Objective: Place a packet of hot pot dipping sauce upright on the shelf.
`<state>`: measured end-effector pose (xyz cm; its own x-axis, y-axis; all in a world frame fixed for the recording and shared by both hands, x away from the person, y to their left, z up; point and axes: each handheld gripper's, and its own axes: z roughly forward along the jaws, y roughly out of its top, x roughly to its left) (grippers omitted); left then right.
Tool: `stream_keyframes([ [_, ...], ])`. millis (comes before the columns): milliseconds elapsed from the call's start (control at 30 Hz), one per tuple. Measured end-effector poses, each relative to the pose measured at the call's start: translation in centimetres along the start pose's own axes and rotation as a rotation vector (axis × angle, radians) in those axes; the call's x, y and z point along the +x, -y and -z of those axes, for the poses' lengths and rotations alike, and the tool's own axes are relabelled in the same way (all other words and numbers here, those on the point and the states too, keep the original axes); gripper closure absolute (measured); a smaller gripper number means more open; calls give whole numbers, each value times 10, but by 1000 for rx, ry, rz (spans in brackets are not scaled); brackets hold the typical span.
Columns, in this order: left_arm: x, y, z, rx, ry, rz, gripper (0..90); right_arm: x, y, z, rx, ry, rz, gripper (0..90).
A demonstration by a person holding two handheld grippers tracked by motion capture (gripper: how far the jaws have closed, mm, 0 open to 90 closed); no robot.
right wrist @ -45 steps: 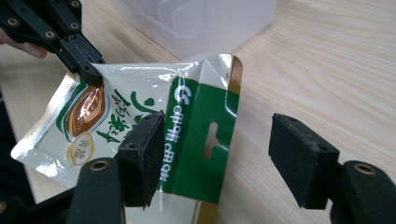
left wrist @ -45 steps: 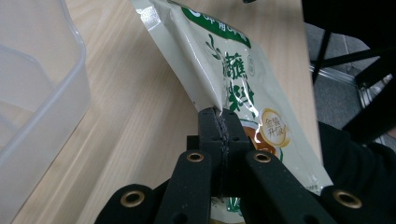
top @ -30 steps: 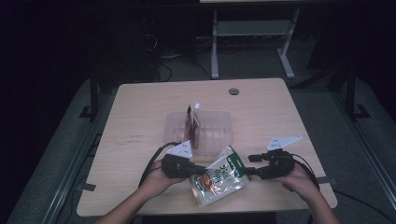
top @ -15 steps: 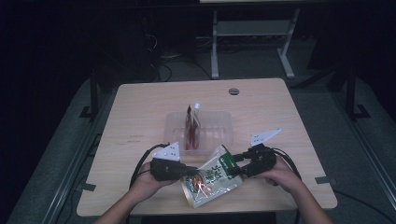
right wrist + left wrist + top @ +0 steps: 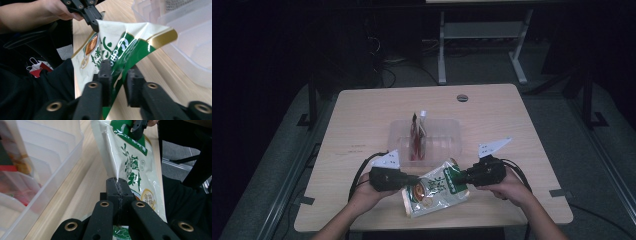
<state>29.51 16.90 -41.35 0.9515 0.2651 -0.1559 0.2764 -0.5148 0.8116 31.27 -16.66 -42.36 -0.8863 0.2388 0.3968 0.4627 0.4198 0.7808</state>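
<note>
High view: the left gripper point(image 5: 414, 179) and right gripper point(image 5: 460, 176), at lower centre of the frame, each pinched an edge of the green-and-white pouch point(image 5: 435, 189). Both jaw pairs were closed on it, just below the clear tray point(image 5: 452, 131).

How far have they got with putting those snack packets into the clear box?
One red packet already stands in the clear slotted box. In hand: the green-and-white pouch, gripped at opposite edges by the left tongs and right tongs, beside the box. Left to do: slotting it in.
</note>
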Motion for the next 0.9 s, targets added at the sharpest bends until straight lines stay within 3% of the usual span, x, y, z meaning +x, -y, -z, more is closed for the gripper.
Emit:
stream_keyframes([
  [367,3,4,5,-15,-28,6,900,7,-8,-10,38,-33,76,897],
  [667,9,7,8,-39,-49,31,885,12,-15,-12,-7,-95,99,900],
  [833,11,7,8,-51,-43,42,734,13,-17,-9,-29,-95,97,900],
  [900,11,7,9,-54,-59,45,670,13,-17,-9,-41,-110,98,900],
])
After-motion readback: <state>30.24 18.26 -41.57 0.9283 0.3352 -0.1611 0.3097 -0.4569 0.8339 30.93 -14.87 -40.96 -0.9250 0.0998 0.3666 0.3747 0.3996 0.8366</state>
